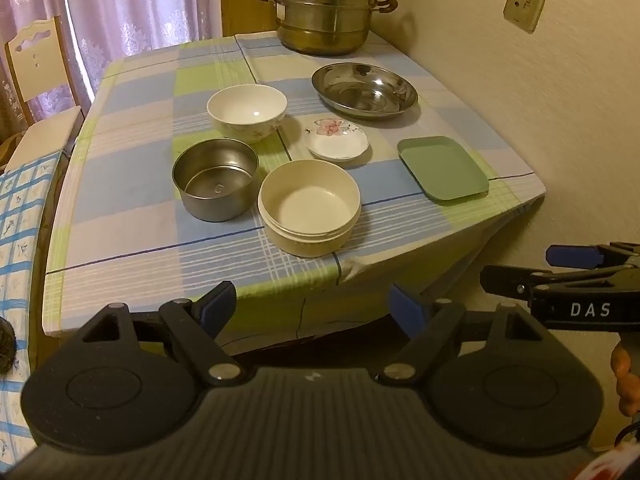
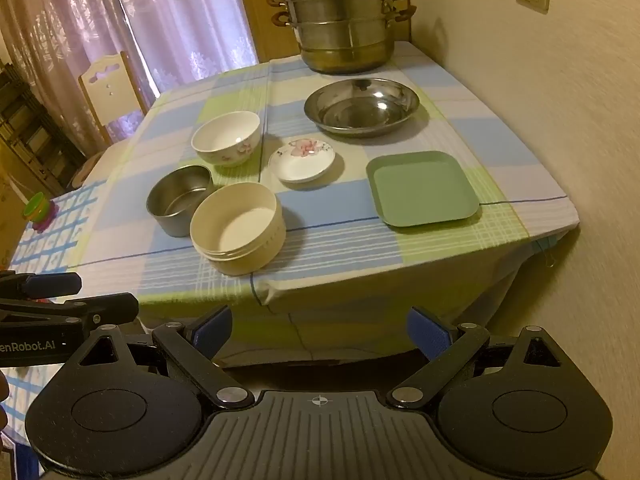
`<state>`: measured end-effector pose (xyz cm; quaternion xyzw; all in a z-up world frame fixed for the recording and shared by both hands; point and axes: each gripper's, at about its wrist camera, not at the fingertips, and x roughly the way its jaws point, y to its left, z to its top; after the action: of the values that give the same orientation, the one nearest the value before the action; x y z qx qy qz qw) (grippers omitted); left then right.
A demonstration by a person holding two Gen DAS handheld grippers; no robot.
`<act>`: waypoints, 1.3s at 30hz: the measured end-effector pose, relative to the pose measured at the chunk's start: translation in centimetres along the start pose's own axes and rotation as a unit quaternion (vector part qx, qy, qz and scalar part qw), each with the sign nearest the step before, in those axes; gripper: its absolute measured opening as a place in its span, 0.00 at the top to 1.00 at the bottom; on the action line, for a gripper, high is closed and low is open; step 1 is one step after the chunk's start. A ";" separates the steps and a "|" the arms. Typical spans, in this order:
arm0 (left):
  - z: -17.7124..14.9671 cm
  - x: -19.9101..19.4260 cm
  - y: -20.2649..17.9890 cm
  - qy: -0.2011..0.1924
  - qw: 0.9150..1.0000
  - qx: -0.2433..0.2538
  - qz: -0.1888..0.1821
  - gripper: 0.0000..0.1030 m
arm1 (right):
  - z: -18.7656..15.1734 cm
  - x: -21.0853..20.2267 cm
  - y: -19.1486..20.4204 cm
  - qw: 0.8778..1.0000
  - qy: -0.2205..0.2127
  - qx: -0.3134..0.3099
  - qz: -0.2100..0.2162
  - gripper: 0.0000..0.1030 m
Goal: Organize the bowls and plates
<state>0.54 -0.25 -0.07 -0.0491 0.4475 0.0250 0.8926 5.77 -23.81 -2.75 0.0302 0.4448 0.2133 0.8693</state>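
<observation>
A checked cloth (image 2: 328, 248) covers the counter. A tiered steel steamer pot (image 2: 342, 28) stands at its far edge by the wall. A wooden chair (image 1: 36, 60) sits off the left side before lilac curtains (image 2: 168, 20).

Green tray (image 2: 422, 188), pink-flowered saucer (image 2: 301, 160), blue-green checked tablecloth (image 2: 340, 236).

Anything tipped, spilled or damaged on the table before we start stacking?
Nothing stands out. All six dishes sit upright, empty and apart on the tablecloth; only the cream bowl sits close to the near table edge.
</observation>
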 end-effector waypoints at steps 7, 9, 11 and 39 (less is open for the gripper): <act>0.1 0.1 0.0 0.001 1.000 0.000 -0.001 0.20 | 0.1 0.0 -0.1 1.000 0.000 0.001 0.001 0.08; 0.1 0.1 0.0 0.001 1.000 0.000 -0.001 0.20 | 0.0 0.0 0.0 1.000 0.000 0.001 0.000 0.08; 0.1 0.1 0.0 0.000 1.000 0.000 -0.001 0.20 | 0.1 0.0 0.0 1.000 0.000 0.000 0.000 0.08; 0.1 0.1 0.3 0.000 1.000 0.000 -0.004 0.20 | 0.5 0.0 0.1 1.000 -0.001 -0.002 -0.002 0.08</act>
<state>0.65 0.07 -0.17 -0.0510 0.4477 0.0215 0.8925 6.13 -23.61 -2.37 0.0275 0.4438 0.2126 0.8701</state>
